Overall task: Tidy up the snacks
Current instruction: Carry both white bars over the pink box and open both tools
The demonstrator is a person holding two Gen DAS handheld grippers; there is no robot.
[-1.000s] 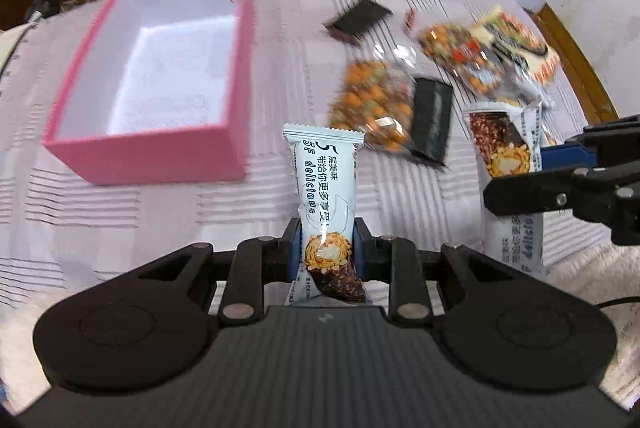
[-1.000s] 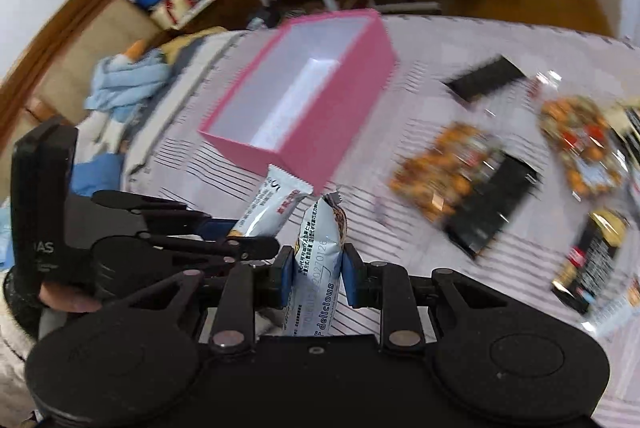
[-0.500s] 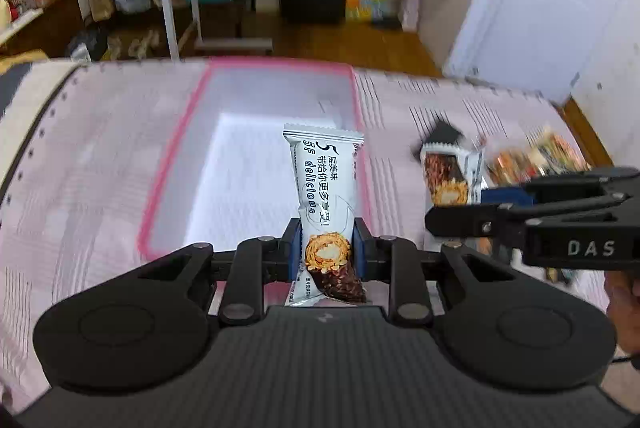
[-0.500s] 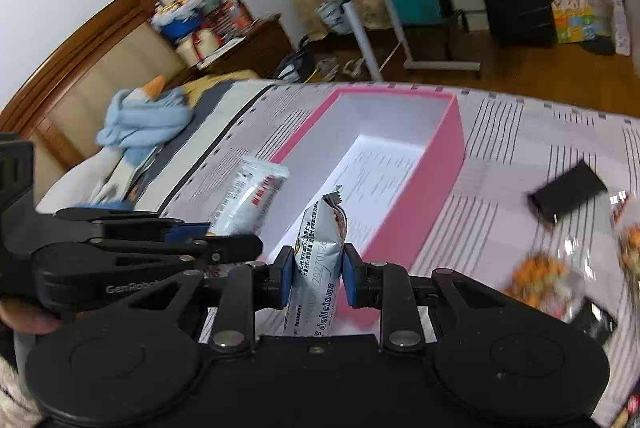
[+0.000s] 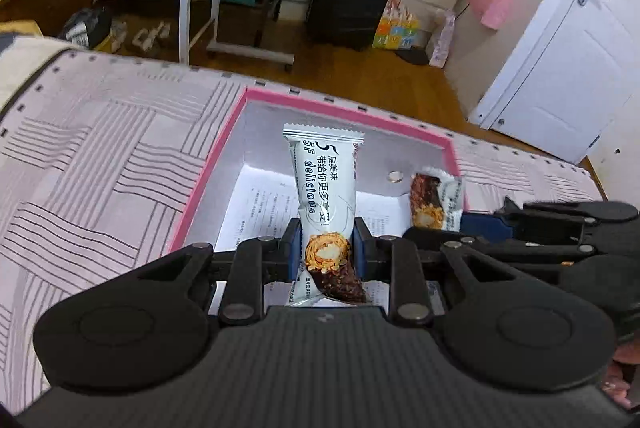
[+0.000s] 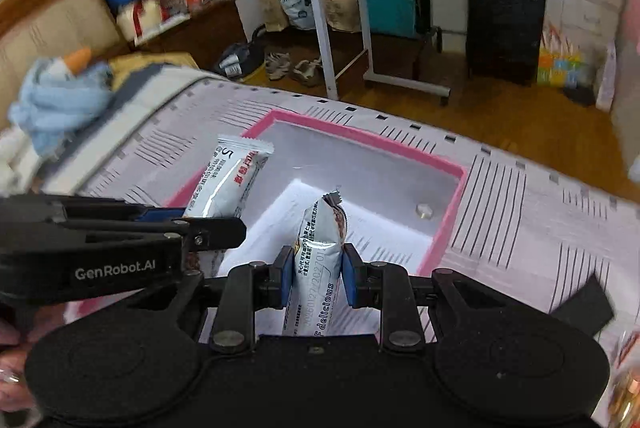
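**Both grippers over the pink box, each holding a snack bar**

We see the left gripper [image 5: 326,254] clamped on a white snack bar [image 5: 325,188], wrapper upright, picture of the bar at the pads. Ahead of and below it sits the pink box [image 5: 208,184] on a striped bedspread [image 5: 92,164]; the box floor shows printed paper and one small round object [image 5: 396,176].

The right gripper [image 6: 316,274] is clamped on a second snack bar [image 6: 320,248], held edge-on and upright, over the same box. It stands just right of the left gripper, both bars above the box interior.

To the right gripper's right, a black packet [image 6: 584,302] lies on the bedspread.
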